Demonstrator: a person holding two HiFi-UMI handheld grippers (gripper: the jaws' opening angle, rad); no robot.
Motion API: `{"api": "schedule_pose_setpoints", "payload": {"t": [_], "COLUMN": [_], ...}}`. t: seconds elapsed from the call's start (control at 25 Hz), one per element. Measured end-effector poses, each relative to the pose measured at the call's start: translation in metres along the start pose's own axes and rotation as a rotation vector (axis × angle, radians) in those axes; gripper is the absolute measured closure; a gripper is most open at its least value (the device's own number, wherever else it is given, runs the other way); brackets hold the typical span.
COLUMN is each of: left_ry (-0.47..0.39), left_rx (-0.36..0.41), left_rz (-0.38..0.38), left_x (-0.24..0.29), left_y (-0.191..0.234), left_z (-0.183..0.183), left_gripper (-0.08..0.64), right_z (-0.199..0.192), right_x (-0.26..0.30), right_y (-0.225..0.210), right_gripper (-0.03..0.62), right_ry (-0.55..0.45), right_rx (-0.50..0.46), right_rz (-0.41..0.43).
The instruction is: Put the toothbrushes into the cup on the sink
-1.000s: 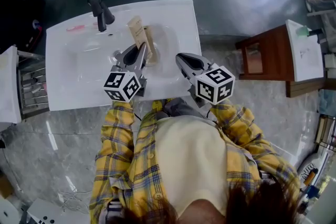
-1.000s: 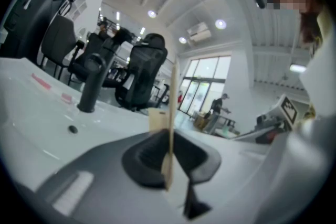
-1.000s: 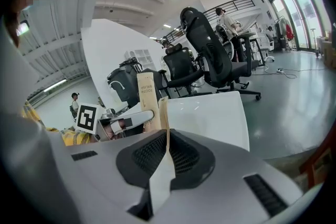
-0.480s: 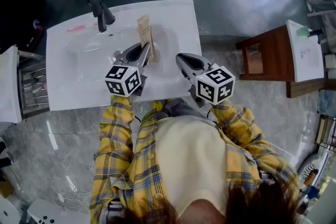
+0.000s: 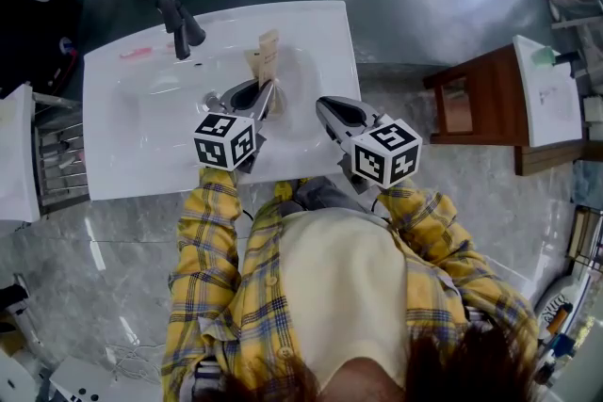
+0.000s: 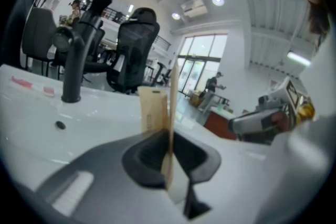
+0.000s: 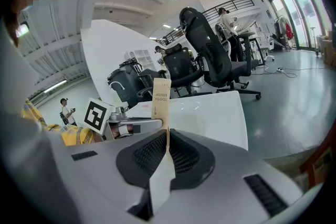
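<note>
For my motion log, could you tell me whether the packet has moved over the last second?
Yes: the packet has swung right, away from the faucet.

The only words that could be read were "TOOTH BRUSH", printed lengthwise in dark letters down the tan paper toothbrush packet [image 7: 161,96], as the right gripper view showed it. In the left gripper view the packet's print was too blurred to read. Each marker cube [image 5: 226,142] bore only black-and-white square patterns, no letters.
</note>
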State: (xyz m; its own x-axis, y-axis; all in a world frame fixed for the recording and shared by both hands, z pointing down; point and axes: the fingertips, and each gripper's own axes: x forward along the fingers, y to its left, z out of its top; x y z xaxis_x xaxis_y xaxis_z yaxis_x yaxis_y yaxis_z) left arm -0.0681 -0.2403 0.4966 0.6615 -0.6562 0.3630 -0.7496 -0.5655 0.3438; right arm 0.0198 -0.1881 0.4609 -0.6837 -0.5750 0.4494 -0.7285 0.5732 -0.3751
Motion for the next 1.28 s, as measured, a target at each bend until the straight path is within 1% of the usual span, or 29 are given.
{"api": "schedule_pose_setpoints", "payload": {"t": [0.2,0.52,0.68,0.96,1.28], "left_ry": [0.023,0.058,0.064,0.071,0.078], "left_rx": [0.020,0.083,0.089,0.099,0.078], "left_rz": [0.011,0.031,0.036,0.081,0.124], "left_x": [0.001,0.002,-0.001,-0.012,-0.029], "left_y": [0.002,0.001,0.001,0.008,0.015], "left_z": [-0.002,-0.003,-0.004,-0.005,-0.011], "left_gripper": [0.531,0.530,0.529,0.525,0.523], "right_z": [0.000,0.000,0.000,0.001,0.002], "right_x": [0.001,0.000,0.000,0.000,0.003], "right_y": [0.001,0.002,0.004,0.006,0.014], "right_gripper": [0.571,0.571,0.571,0.571,0.571], "right_ry": [0.003,0.003,0.002,0.001,0.003], "right_rx": [-0.002,-0.007,-0.010,-0.015,-0.026], "right_rz": [0.004,0.007,0.009,0.010,0.030]}}
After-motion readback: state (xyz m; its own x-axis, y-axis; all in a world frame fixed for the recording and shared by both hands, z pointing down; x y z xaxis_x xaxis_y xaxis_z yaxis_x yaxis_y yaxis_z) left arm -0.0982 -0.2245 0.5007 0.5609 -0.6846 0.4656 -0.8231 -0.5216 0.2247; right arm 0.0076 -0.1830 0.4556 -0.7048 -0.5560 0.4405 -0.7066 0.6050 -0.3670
